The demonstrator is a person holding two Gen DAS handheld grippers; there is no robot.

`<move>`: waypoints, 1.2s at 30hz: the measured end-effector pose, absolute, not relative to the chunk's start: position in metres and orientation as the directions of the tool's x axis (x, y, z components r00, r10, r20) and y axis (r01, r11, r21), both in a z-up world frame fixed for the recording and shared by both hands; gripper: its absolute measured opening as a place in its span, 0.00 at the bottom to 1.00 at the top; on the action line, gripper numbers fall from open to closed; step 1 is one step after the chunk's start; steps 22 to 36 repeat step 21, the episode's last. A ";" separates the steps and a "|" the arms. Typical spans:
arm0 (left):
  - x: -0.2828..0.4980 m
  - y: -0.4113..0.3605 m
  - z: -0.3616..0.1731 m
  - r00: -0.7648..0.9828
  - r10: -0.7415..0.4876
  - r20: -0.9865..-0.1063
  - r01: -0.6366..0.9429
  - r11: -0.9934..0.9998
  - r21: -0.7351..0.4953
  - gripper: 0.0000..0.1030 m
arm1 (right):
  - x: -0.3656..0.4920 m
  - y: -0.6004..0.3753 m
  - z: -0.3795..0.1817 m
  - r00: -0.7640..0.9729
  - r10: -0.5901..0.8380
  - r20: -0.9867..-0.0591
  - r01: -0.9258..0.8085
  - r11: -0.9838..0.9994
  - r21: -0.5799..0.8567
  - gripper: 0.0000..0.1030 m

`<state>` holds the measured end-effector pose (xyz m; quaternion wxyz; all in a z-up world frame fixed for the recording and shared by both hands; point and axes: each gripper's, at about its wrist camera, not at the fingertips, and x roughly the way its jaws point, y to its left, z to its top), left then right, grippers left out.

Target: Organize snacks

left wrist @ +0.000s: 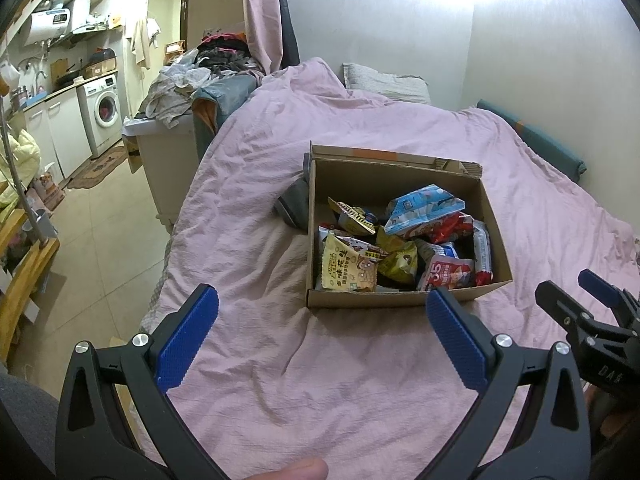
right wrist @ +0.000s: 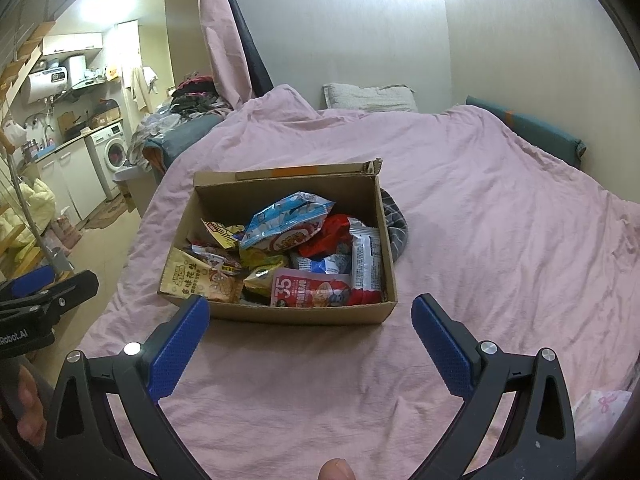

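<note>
Ahead of both grippers, on the pink wrinkled bedspread (right wrist: 460,200), sits an open brown cardboard box (right wrist: 280,312) heaped with loose snack packets (right wrist: 304,248). Left gripper (left wrist: 322,308): spread wide, holding nothing, box just beyond and slightly right of its tips. Right gripper (right wrist: 310,316): also wide open and empty, box straight ahead between its fingers. Packets lie jumbled, overlapping, none standing in rows. A grey striped cloth (right wrist: 394,224) lies against the box's far-right side. Judgement: every snack appears gathered into the box; tidying, if wanted, remains.
</note>
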<state>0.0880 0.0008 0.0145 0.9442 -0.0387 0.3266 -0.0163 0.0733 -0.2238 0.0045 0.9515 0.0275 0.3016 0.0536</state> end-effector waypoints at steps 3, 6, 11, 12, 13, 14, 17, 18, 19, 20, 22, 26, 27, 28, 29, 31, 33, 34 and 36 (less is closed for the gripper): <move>0.088 0.000 0.015 0.785 -0.059 -0.617 0.008 0.996 -0.084 1.00 | 0.073 -0.225 0.006 0.815 0.117 -0.568 -0.083 0.993 0.085 1.00; 0.088 0.001 0.014 0.786 -0.057 -0.616 0.007 0.996 -0.084 1.00 | 0.073 -0.226 0.007 0.814 0.117 -0.569 -0.083 0.993 0.087 1.00; 0.088 0.001 0.014 0.785 -0.057 -0.616 0.006 0.996 -0.083 1.00 | 0.073 -0.226 0.007 0.816 0.118 -0.566 -0.085 0.993 0.085 1.00; 0.088 0.001 0.014 0.786 -0.057 -0.616 0.006 0.996 -0.084 1.00 | 0.073 -0.226 0.007 0.816 0.119 -0.565 -0.086 0.993 0.085 1.00; 0.088 0.001 0.014 0.786 -0.057 -0.616 0.006 0.996 -0.084 1.00 | 0.073 -0.225 0.007 0.817 0.119 -0.565 -0.086 0.993 0.084 1.00; 0.088 0.001 0.014 0.786 -0.057 -0.616 0.007 0.996 -0.084 1.00 | 0.072 -0.225 0.007 0.816 0.120 -0.566 -0.086 0.993 0.086 1.00; 0.087 0.001 0.015 0.785 -0.066 -0.616 0.014 0.996 -0.088 1.00 | 0.072 -0.225 0.007 0.816 0.119 -0.566 -0.086 0.993 0.085 1.00; 0.086 0.001 0.015 0.787 -0.069 -0.614 0.017 0.996 -0.090 1.00 | 0.072 -0.225 0.007 0.816 0.120 -0.566 -0.086 0.993 0.086 1.00; 0.085 0.001 0.016 0.789 -0.070 -0.610 0.019 0.996 -0.090 1.00 | 0.073 -0.225 0.007 0.816 0.120 -0.566 -0.087 0.993 0.086 1.00; 0.085 0.001 0.016 0.791 -0.071 -0.608 0.020 0.996 -0.090 1.00 | 0.072 -0.225 0.007 0.816 0.120 -0.566 -0.086 0.993 0.085 1.00; 0.084 0.001 0.017 0.792 -0.073 -0.607 0.023 0.996 -0.091 1.00 | 0.073 -0.226 0.007 0.815 0.120 -0.566 -0.086 0.993 0.086 1.00; 0.084 0.001 0.017 0.792 -0.073 -0.607 0.023 0.996 -0.091 1.00 | 0.073 -0.226 0.007 0.815 0.120 -0.566 -0.086 0.993 0.086 1.00; 0.084 0.001 0.017 0.792 -0.073 -0.607 0.023 0.996 -0.091 1.00 | 0.073 -0.226 0.007 0.815 0.120 -0.566 -0.086 0.993 0.086 1.00; 0.084 0.001 0.017 0.792 -0.073 -0.607 0.023 0.996 -0.091 1.00 | 0.073 -0.226 0.007 0.815 0.120 -0.566 -0.086 0.993 0.086 1.00; 0.084 0.001 0.017 0.792 -0.073 -0.607 0.023 0.996 -0.091 1.00 | 0.073 -0.226 0.007 0.815 0.120 -0.566 -0.086 0.993 0.086 1.00; 0.084 0.001 0.017 0.792 -0.073 -0.607 0.023 0.996 -0.091 1.00 | 0.073 -0.226 0.007 0.815 0.120 -0.566 -0.086 0.993 0.086 1.00; 0.084 0.001 0.017 0.792 -0.073 -0.607 0.023 0.996 -0.091 1.00 | 0.073 -0.226 0.007 0.815 0.120 -0.566 -0.086 0.993 0.086 1.00; 0.084 0.001 0.017 0.792 -0.073 -0.607 0.023 0.996 -0.091 1.00 | 0.073 -0.226 0.007 0.815 0.120 -0.566 -0.086 0.993 0.086 1.00; 0.084 0.001 0.017 0.792 -0.073 -0.607 0.023 0.996 -0.091 1.00 | 0.073 -0.226 0.007 0.815 0.120 -0.566 -0.086 0.993 0.086 1.00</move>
